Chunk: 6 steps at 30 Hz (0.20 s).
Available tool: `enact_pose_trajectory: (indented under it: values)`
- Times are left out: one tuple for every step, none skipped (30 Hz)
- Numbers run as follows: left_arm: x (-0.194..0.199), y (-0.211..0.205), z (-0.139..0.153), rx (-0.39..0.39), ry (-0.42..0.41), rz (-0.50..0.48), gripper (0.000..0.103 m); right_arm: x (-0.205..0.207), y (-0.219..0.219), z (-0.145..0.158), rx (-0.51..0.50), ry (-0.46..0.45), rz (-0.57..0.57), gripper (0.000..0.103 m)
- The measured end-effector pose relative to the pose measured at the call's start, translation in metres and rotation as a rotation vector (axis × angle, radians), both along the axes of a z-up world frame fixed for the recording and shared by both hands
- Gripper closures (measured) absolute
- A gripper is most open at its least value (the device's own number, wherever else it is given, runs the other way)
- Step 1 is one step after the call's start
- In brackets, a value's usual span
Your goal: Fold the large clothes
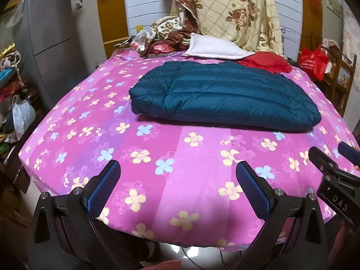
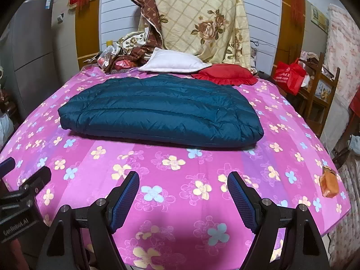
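A dark teal quilted down jacket (image 1: 225,96) (image 2: 157,112) lies folded into a flat rectangle in the middle of a bed covered by a pink flowered sheet (image 1: 180,153) (image 2: 180,164). My left gripper (image 1: 177,175) hovers over the bed's near edge, well short of the jacket, jaws wide apart with nothing between them. My right gripper (image 2: 182,186) stands beside it, likewise open and empty, also short of the jacket. Each gripper shows at the edge of the other's view: the right gripper (image 1: 337,157) and the left gripper (image 2: 22,175).
A white pillow (image 2: 173,64) and a red cushion (image 2: 227,74) lie behind the jacket. A floral quilt (image 2: 202,22) is heaped at the headboard. A grey fridge (image 1: 51,45) stands left. A wooden chair with a red bag (image 2: 290,76) stands right. An orange packet (image 2: 329,183) lies at the bed's right corner.
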State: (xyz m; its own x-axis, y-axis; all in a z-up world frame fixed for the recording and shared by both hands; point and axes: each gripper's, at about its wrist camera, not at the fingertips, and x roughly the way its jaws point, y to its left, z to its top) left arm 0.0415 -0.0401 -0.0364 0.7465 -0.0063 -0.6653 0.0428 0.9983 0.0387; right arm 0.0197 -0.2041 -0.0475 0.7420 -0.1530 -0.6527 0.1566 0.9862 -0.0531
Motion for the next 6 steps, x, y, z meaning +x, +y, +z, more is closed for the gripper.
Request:
enact_pose_trajectory:
  values:
    - [-0.0005,-0.0009,0.0002,0.0,-0.003,-0.005,0.001,0.0,-0.0002,0.0,0.0,0.001,0.001,0.024]
    - [-0.001,-0.0015,0.0009,-0.001,-0.008,-0.01,0.001,0.0,-0.0002,-0.0001,-0.001,0.001,0.002,0.024]
    - [-0.002,-0.0019,0.0014,-0.002,-0.014,-0.014,0.001,0.0,0.0,0.0,-0.002,0.001,0.002,0.024]
    - [-0.0027,-0.002,0.0018,-0.003,-0.018,-0.015,0.001,0.0002,0.0001,-0.0002,-0.003,0.002,0.003,0.024]
    - [-0.0022,-0.0019,0.0018,-0.002,-0.019,-0.014,0.001,0.0004,0.0,-0.0004,-0.003,0.003,0.004,0.024]
    - [-0.0017,-0.0016,0.0015,0.001,-0.019,-0.013,0.001,0.0008,-0.0003,-0.001,-0.003,0.005,0.005,0.024]
